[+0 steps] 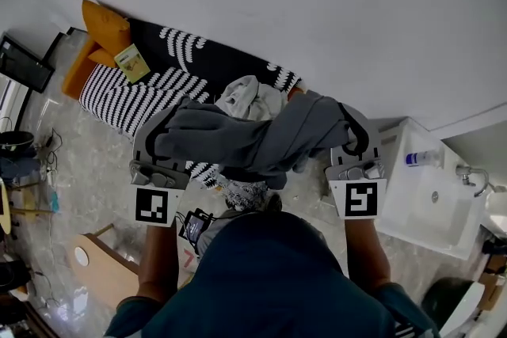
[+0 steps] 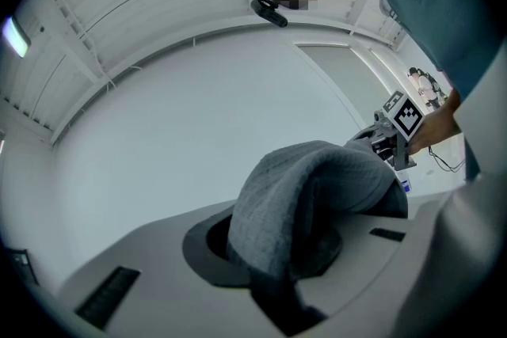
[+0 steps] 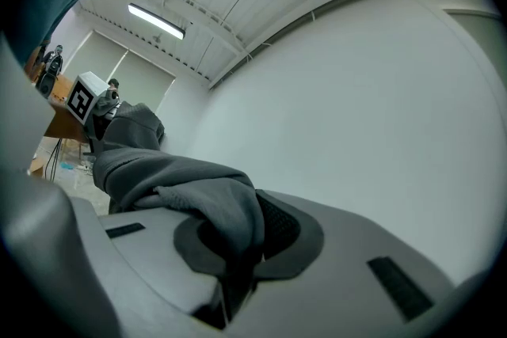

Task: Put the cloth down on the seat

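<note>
A dark grey cloth hangs stretched between my two grippers, held up above the sofa seat, which is covered in a black-and-white patterned throw. My left gripper is shut on the cloth's left end, and my right gripper is shut on its right end. In the left gripper view the cloth bunches up out of the closed jaws of the left gripper. In the right gripper view the cloth is pinched in the right gripper and runs off to the left.
A pale crumpled garment lies on the sofa under the cloth. Orange cushions and a small green book sit at the sofa's far end. A white sink stands at the right, a wooden stool at lower left.
</note>
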`<state>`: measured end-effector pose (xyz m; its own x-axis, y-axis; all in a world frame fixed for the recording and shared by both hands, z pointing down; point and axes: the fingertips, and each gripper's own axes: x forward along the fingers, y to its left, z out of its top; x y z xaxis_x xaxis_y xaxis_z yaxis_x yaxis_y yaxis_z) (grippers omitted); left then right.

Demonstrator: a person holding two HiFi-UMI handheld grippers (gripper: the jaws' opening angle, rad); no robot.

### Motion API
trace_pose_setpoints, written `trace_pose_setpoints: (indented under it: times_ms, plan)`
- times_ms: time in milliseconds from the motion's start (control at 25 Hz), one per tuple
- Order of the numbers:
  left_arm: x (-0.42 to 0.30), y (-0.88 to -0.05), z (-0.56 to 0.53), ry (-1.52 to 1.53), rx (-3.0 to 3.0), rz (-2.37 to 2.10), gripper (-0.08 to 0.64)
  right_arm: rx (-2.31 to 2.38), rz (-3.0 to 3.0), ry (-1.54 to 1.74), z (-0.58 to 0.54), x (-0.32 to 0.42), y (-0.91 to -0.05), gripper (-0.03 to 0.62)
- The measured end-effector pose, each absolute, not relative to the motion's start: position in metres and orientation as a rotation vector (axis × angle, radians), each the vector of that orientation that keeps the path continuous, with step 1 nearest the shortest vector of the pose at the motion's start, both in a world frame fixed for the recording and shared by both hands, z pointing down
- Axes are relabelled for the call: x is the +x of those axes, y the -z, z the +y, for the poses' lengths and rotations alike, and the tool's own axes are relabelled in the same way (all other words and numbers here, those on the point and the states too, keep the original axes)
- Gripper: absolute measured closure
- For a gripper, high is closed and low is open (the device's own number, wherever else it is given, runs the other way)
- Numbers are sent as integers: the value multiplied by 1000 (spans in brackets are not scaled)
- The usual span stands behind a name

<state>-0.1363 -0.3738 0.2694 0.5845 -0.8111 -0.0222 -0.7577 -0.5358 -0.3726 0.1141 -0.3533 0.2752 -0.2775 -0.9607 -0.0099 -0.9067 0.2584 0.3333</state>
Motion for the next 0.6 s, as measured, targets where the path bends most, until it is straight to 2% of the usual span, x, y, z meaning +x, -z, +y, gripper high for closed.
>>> trace_pose_setpoints:
  times_ms: [600]
  plan:
    - [-182,-281,-431,166,-2558,1160,502,1830,-2187,413,-387,68,-276,561]
